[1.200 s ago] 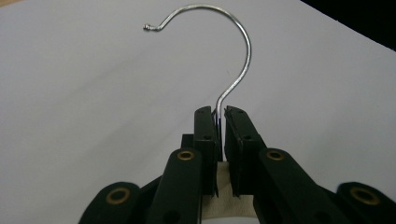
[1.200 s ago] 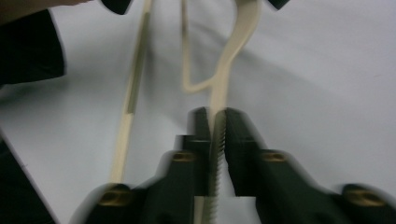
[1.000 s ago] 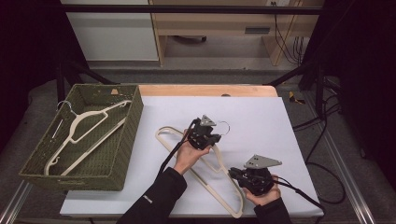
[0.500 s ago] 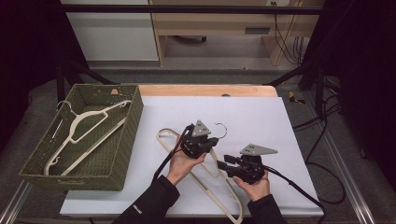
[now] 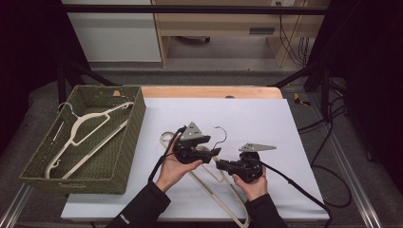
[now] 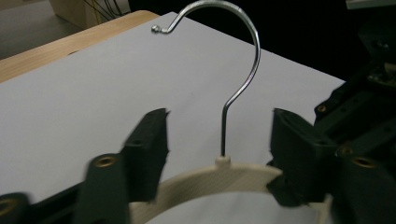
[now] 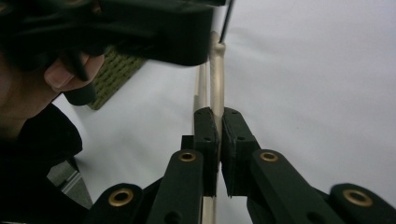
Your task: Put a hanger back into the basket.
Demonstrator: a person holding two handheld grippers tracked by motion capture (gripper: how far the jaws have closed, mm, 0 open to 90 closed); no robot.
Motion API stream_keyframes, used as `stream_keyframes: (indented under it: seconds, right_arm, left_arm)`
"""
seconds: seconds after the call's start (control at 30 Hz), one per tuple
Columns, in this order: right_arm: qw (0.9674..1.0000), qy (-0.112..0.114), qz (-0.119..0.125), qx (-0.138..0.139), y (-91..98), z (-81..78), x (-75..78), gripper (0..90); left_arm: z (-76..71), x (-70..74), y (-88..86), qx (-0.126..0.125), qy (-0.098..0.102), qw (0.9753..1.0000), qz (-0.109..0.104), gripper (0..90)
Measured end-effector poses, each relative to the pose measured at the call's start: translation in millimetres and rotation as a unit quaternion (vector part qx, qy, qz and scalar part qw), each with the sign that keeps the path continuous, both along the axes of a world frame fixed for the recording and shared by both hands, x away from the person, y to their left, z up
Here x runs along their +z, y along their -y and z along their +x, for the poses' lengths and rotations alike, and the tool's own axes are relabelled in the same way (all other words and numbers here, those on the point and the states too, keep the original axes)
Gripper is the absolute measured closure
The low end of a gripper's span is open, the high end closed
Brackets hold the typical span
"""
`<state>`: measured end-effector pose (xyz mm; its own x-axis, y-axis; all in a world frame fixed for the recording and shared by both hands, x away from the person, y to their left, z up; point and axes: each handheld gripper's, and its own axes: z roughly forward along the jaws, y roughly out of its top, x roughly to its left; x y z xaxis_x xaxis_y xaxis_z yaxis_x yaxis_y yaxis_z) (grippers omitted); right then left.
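Two cream hangers: one in the wicker basket (image 5: 116,164) at the surface's left edge, one (image 5: 223,192) clamped by the right gripper (image 5: 221,165); the left gripper (image 5: 216,152) has just been opening, its jaws apart around the hanger's neck.

The white sheet (image 5: 247,118) lies bare across its far half and far-right corner, so a hand can pass freely there. At the centre near edge the cream hanger (image 5: 223,187), the left gripper (image 5: 215,153) and the right gripper (image 5: 223,166) crowd close together, leaving little room between them. The hanger's metal hook (image 5: 220,135) rises just beyond. On the left, the green basket (image 5: 102,164) walls off that side, with another hanger (image 5: 88,130) inside.
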<state>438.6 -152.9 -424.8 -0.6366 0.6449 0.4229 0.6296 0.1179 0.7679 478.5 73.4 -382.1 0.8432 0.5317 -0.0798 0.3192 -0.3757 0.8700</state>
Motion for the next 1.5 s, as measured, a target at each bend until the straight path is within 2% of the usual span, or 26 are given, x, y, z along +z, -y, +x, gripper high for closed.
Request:
stream_keyframes:
  seconds: [0.1,0.17,0.27,0.47,0.57,0.67,0.7,0.77,0.8,0.83,0.87,0.97,1.07,1.2,1.23,1.27,1.3,1.4,1.47,1.5]
  right_arm:
    - [0.9999,0.016,-0.004,0.005,4.4,-2.1,6.5,87.1]
    - [0.9996,0.024,-0.012,0.007,7.8,-3.9,10.3,87.1]
    - [0.9990,0.037,-0.018,0.019,11.9,-6.5,15.0,87.2]
    - [0.9963,0.057,-0.014,0.063,13.3,-14.1,21.1,87.2]
    - [0.9946,0.063,-0.018,0.082,11.7,-17.8,23.0,87.2]
    - [0.9926,0.068,-0.012,0.100,9.9,-20.5,24.6,87.1]
    - [0.9922,0.067,-0.012,0.104,9.5,-21.1,25.0,87.1]
    - [0.9911,0.070,-0.016,0.112,8.4,-22.0,25.3,87.2]
    - [0.9911,0.069,-0.017,0.113,7.8,-22.2,25.0,87.1]
    - [0.9907,0.069,-0.015,0.116,7.7,-22.2,24.7,87.1]
    - [0.9906,0.069,-0.016,0.117,7.6,-22.2,24.4,87.0]
    - [0.9904,0.070,-0.018,0.118,8.0,-22.4,24.4,85.7]
    - [0.9904,0.086,-0.025,0.106,9.0,-23.0,25.1,79.8]
    - [0.9906,0.108,-0.038,0.076,9.2,-23.9,25.0,70.7]
    - [0.9905,0.110,-0.039,0.072,9.2,-23.8,25.2,69.5]
    - [0.9900,0.115,-0.038,0.072,9.6,-23.8,25.2,67.1]
    - [0.9897,0.120,-0.039,0.067,9.5,-24.3,25.4,64.9]
    - [0.9879,0.140,-0.046,0.048,10.9,-25.5,26.4,58.5]
    - [0.9867,0.151,-0.048,0.036,13.5,-26.4,28.1,55.5]
    - [0.9874,0.148,-0.042,0.035,15.6,-27.0,29.1,54.0]
  left_arm:
    - [-4.4,4.8,-16.7,-0.003,0.005,0.9999,0.009,19.5]
    - [-6.2,7.3,-27.5,-0.006,0.008,0.9999,0.006,18.9]
    - [-7.1,9.3,-37.9,-0.021,0.005,0.9997,0.012,18.6]
    - [-12.0,5.3,-35.4,-0.061,0.015,0.9964,0.058,22.0]
    - [-12.7,2.7,-30.5,-0.078,0.020,0.9941,0.073,28.3]
    - [-11.9,-0.2,-27.9,-0.096,0.014,0.9908,0.094,36.0]
    - [-12.8,-1.2,-26.8,-0.097,0.013,0.9904,0.097,42.2]
    - [-13.6,-1.3,-27.0,-0.109,0.016,0.9875,0.113,48.9]
    - [-15.2,-1.6,-26.6,-0.111,0.015,0.9872,0.113,53.4]
    - [-16.7,-1.6,-26.4,-0.110,0.022,0.9864,0.120,56.8]
    - [-17.8,-1.5,-26.9,-0.112,0.029,0.9844,0.132,58.7]
    - [-22.1,-2.6,-28.3,-0.114,0.035,0.9822,0.145,64.5]
    - [-27.2,-3.3,-30.5,-0.116,0.037,0.9813,0.149,69.9]
    - [-33.7,-6.0,-33.2,-0.126,0.022,0.9829,0.132,77.3]
    - [-35.4,-6.4,-33.4,-0.127,0.022,0.9825,0.135,78.3]
    - [-36.6,-6.7,-33.7,-0.130,0.019,0.9820,0.136,79.2]
    - [-38.4,-7.7,-33.4,-0.130,0.010,0.9833,0.127,80.5]
    - [-42.5,-9.2,-33.5,-0.137,-0.006,0.9841,0.113,84.8]
    - [-44.6,-8.4,-33.6,-0.118,-0.009,0.9868,0.111,86.0]
    - [-44.2,-7.6,-34.9,-0.112,-0.010,0.9878,0.107,86.1]
